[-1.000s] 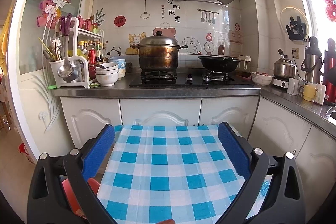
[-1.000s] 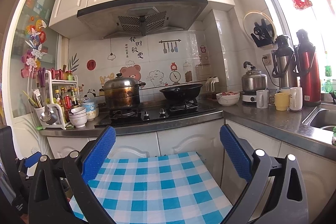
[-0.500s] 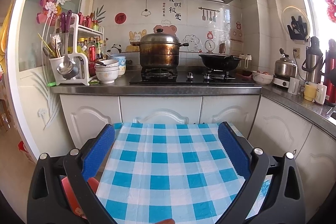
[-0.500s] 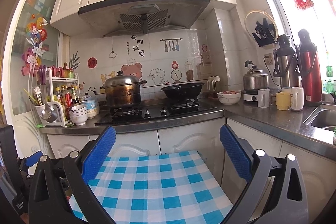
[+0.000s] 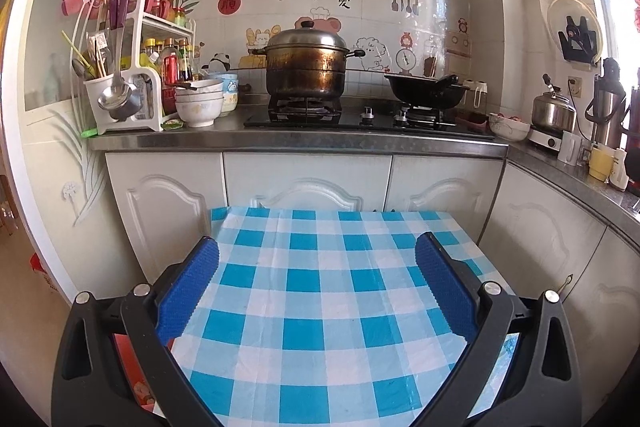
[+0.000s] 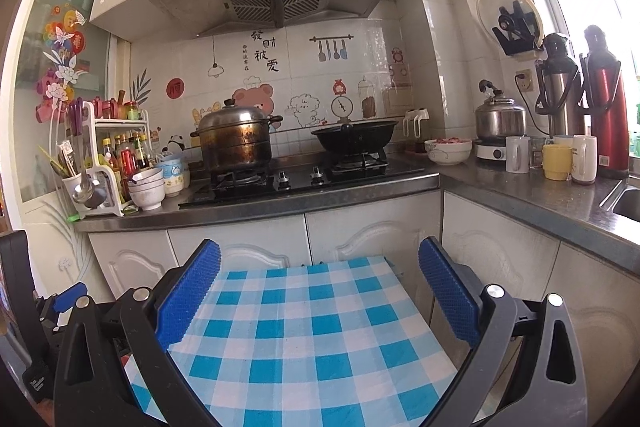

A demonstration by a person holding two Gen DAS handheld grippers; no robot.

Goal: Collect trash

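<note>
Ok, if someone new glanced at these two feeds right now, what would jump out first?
Probably the blue-and-white checked tablecloth filling the foreground between the open left tool, and likewise under the open right tool. Behind it, the scorched lidded steel stockpot sits on the left burner of the black gas hob, with a black wok on the right burner. No trash is visible on the cloth.

Both wrist views face the stove (image 5: 352, 115) across a checked table (image 6: 312, 339).
</note>
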